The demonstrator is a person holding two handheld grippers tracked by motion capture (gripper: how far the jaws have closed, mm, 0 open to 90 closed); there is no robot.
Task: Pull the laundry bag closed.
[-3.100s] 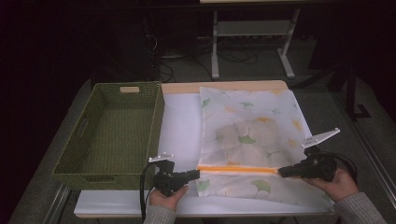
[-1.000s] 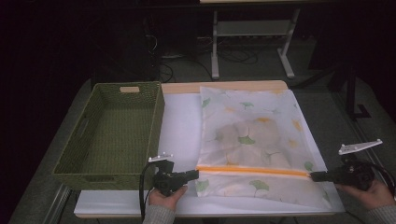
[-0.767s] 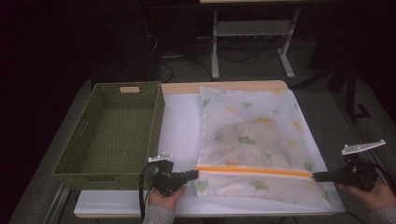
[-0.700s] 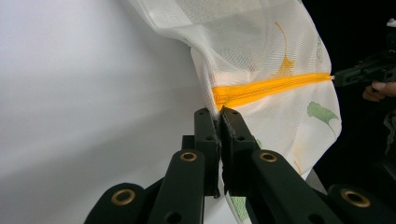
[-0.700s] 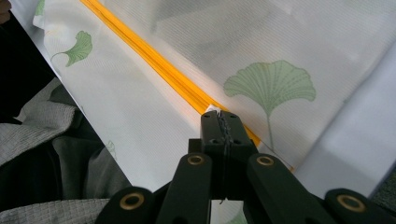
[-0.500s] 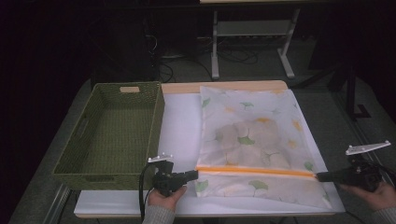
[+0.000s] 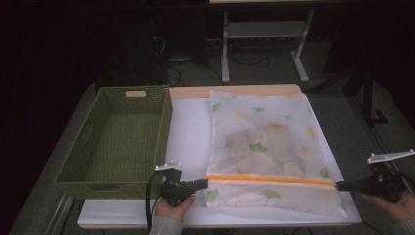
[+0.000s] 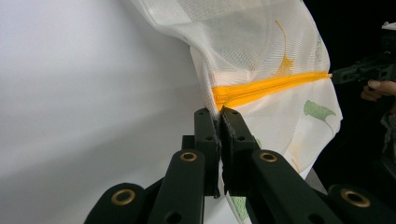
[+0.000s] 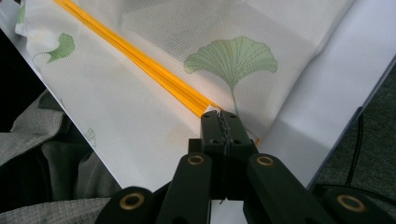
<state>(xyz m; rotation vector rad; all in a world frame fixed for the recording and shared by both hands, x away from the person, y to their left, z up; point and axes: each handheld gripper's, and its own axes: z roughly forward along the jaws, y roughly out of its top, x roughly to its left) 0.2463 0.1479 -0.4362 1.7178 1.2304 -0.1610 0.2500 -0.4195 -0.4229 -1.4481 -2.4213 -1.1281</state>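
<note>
A white mesh bag point(image 7: 264, 142) printed with ginkgo leaves lies flat on the white tabletop point(image 7: 188, 127), something pale showing through it. An orange zipper point(image 7: 269, 179) runs across its near part. My left gripper point(image 7: 204, 183) is shut on the bag's left edge, right at the zipper's left end point(image 8: 224, 95). My right gripper point(image 7: 338, 186) is shut on the zipper's right end point(image 9: 205, 106) at the bag's right edge; what sits between its pads is hidden. The right gripper point(image 8: 334, 74) also appears far off in the left gripper view.
A green woven basket point(image 7: 164, 127) stands empty to the left of the bag, its near corner close to my left hand. The table's front edge runs just below both hands. A metal stand point(image 7: 264, 34) and cables lie on the dark floor behind.
My right gripper has slid a little to the right along the zipper line, and the orange strip now reaches the bag's right edge. The left gripper has stayed put.
</note>
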